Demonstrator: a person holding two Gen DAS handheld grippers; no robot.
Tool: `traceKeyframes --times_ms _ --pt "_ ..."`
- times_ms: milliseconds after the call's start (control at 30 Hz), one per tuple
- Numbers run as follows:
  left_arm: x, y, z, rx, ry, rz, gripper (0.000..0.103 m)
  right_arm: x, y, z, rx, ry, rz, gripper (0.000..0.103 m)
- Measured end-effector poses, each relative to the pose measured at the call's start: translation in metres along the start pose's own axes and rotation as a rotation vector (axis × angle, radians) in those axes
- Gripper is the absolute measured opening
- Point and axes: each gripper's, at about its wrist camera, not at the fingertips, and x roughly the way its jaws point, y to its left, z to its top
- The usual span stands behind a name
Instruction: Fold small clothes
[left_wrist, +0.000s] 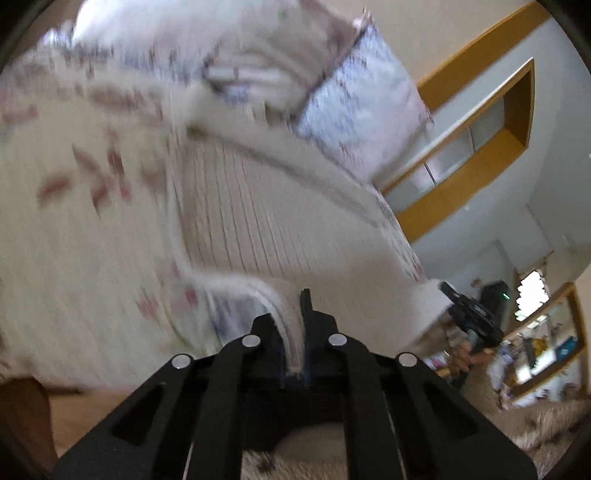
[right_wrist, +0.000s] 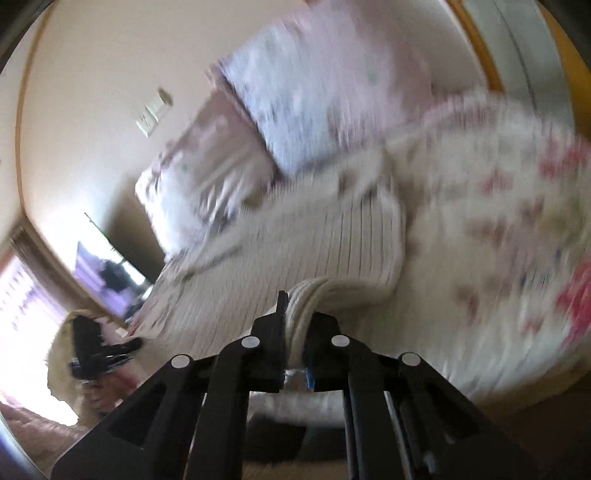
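A small cream ribbed garment (left_wrist: 258, 221) is held up over a bed, stretched between both grippers. My left gripper (left_wrist: 291, 325) is shut on one thick edge of it. My right gripper (right_wrist: 295, 325) is shut on the opposite edge of the same garment (right_wrist: 295, 251). In the left wrist view the right gripper (left_wrist: 469, 314) shows at the garment's far corner. In the right wrist view the left gripper (right_wrist: 99, 350) shows at the lower left. Both views are blurred by motion.
A floral bedspread (left_wrist: 74, 221) lies under the garment. Pillows (left_wrist: 362, 110) are piled at the head of the bed. A wooden-framed wall niche (left_wrist: 498, 129) and cluttered shelves (left_wrist: 546, 354) stand to the right. A bright window (right_wrist: 26, 314) is at the left.
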Motion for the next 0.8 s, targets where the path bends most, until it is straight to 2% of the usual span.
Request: traceKeyframes --times_ms 167,367,633,800 --pt "-0.006 -0.005 0.042 0.053 -0.114 0.117 0.006 0.002 0.022 0.022 -0.142 -0.177 -0.091 0.008" --pt "0.007 -0.022 0.087 0.156 -0.172 0.254 0.006 0.016 0.046 0.042 -0.341 -0.286 -0.213 0.008" --pt "0.034 -0.042 0.153 0.248 -0.238 0.334 0.006 0.042 0.056 0.075 -0.428 -0.345 -0.325 0.008" --pt "0.061 -0.042 0.202 0.280 -0.276 0.357 0.006 0.075 0.048 0.114 -0.382 -0.353 -0.329 0.008"
